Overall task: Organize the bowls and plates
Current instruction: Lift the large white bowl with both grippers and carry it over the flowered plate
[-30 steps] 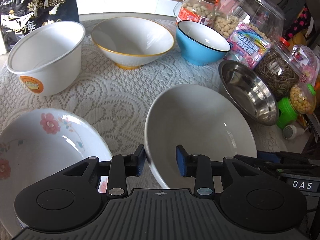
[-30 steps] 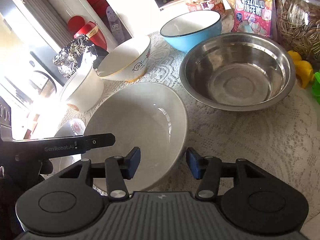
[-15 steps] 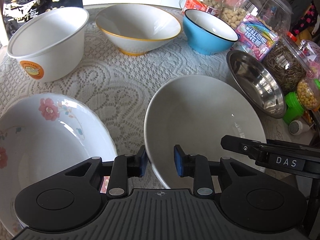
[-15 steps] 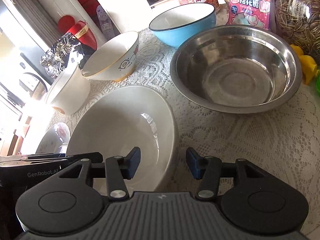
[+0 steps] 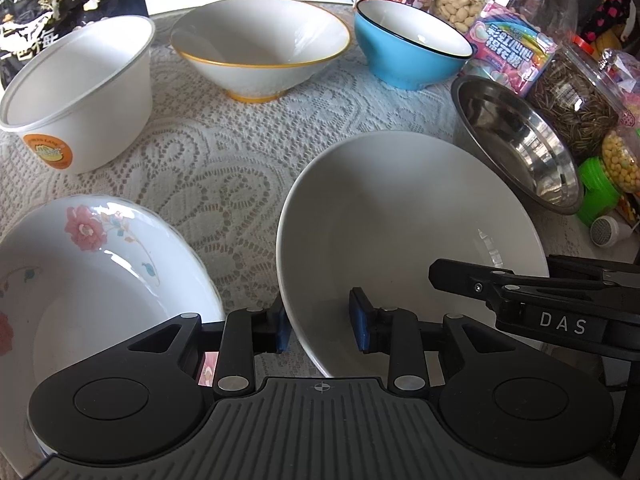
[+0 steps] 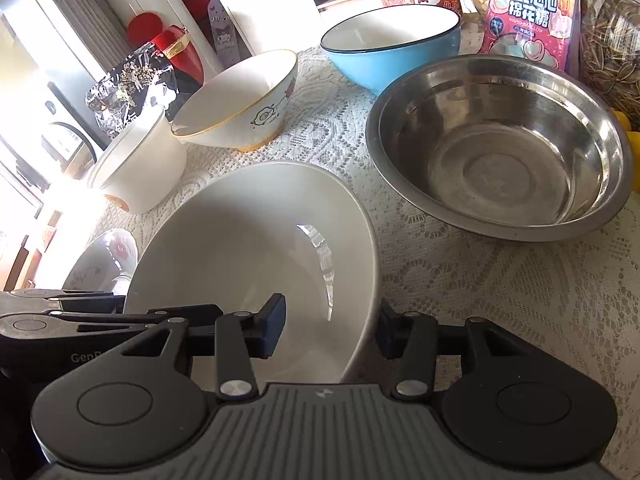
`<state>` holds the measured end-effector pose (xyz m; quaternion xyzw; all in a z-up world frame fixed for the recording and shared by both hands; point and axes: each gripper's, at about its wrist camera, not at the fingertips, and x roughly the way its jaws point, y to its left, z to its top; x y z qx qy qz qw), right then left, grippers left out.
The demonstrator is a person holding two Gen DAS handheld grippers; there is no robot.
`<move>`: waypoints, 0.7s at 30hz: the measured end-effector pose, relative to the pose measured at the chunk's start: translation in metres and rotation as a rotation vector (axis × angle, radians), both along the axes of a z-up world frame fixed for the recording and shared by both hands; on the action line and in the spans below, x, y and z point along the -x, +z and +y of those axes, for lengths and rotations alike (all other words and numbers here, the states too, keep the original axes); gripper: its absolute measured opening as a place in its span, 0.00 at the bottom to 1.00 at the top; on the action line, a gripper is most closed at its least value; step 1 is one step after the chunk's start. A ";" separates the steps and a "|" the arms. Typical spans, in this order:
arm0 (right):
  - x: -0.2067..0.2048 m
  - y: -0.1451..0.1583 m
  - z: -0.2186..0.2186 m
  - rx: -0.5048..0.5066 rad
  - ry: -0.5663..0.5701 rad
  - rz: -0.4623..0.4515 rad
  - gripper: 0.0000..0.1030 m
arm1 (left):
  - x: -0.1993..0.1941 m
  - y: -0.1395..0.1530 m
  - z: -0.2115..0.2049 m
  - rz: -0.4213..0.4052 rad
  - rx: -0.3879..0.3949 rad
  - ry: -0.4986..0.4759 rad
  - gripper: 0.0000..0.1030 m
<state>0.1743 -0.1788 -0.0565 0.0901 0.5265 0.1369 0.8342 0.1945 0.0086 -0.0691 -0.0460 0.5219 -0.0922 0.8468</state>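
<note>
Centrally on the lace-covered counter [image 5: 224, 160]: plain white bowl [image 5: 400, 216], near rim straddled by both tools. Left tool [image 5: 320, 326] apart, one pad inside, one outside the rim; right tool [image 6: 330, 330] likewise apart. Floral bowl [image 5: 92, 280] just left; steel bowl [image 6: 500, 148] right. Behind: paper tub [image 5: 80, 92], gold-rimmed bowl [image 5: 260, 52], blue bowl [image 5: 408, 52], snack jars [image 5: 576, 104].

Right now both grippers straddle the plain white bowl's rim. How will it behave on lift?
The plain white bowl looks like glazed ceramic: probably rigid, fairly heavy, breakable. Its glossy highlights suggest a slick rim, so the left gripper and right gripper may slip. Wide and shallow, it could tilt if the lift is uneven.
</note>
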 end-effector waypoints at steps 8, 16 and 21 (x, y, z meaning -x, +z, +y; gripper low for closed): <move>0.002 0.000 -0.003 -0.017 -0.002 -0.004 0.45 | -0.002 -0.001 -0.001 0.022 0.000 0.001 0.34; 0.002 0.001 -0.002 -0.012 -0.007 0.001 0.44 | -0.003 -0.001 -0.004 0.025 -0.015 0.001 0.36; 0.003 0.002 0.005 0.024 -0.001 -0.007 0.44 | -0.005 0.001 0.000 0.022 -0.004 0.041 0.32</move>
